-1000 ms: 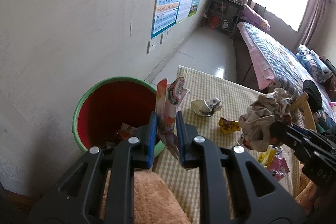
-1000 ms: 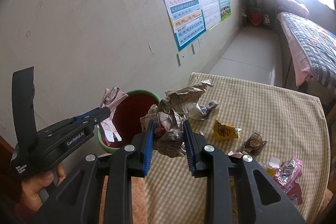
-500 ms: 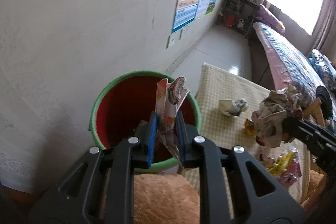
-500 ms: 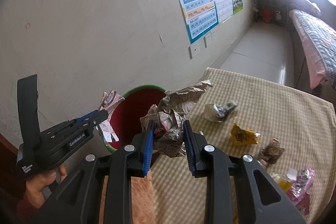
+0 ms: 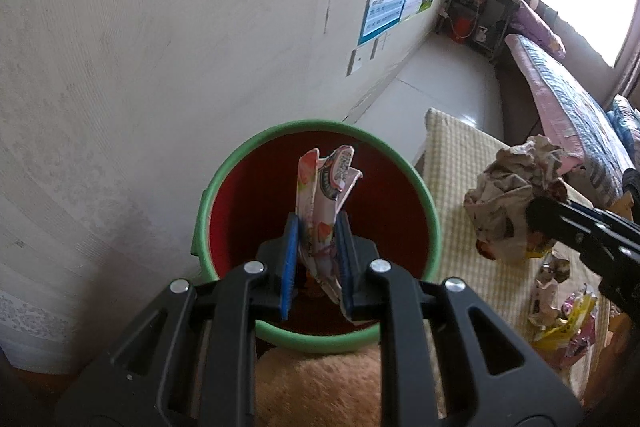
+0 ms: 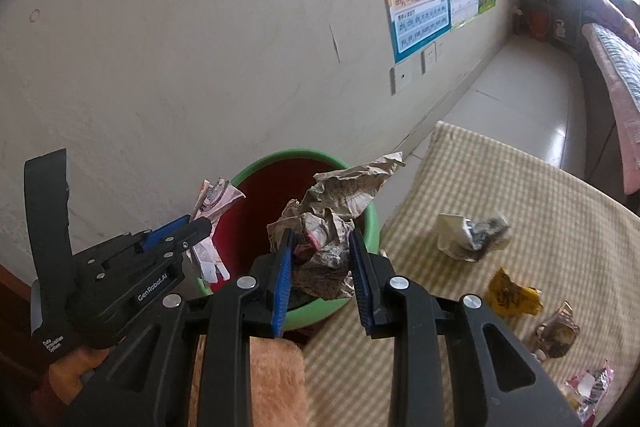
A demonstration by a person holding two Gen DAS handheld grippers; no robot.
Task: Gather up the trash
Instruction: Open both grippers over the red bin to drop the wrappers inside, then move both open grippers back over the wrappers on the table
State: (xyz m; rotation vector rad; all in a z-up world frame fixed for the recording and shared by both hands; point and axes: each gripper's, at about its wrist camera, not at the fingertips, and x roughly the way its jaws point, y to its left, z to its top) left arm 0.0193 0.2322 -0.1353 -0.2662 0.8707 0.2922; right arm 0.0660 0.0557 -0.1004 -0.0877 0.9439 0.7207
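Note:
A bin (image 5: 224, 187) with a green rim and red inside stands on the floor between the wall and the table; it also shows in the right wrist view (image 6: 370, 223). My left gripper (image 5: 318, 247) is shut on a pink and white wrapper (image 5: 324, 195) and holds it over the bin's opening. My right gripper (image 6: 322, 263) is shut on a crumpled newspaper wad (image 6: 336, 211) and holds it over the bin's right rim. The left gripper (image 6: 200, 227) with its wrapper (image 6: 216, 195) shows at the left of the right wrist view.
The table (image 6: 540, 211) with a yellow checked cloth lies right of the bin. On it lie a white crumpled wrapper (image 6: 472, 235), a yellow wrapper (image 6: 512, 297), a brown wrapper (image 6: 558, 335) and pink wrappers (image 6: 588, 387). The wall is close on the left. A bed (image 5: 560, 95) stands behind.
Both grippers have moved left with their loads. The left wrapper went from the bin's right edge to over its middle. The newspaper wad went from over the table to the bin's rim.

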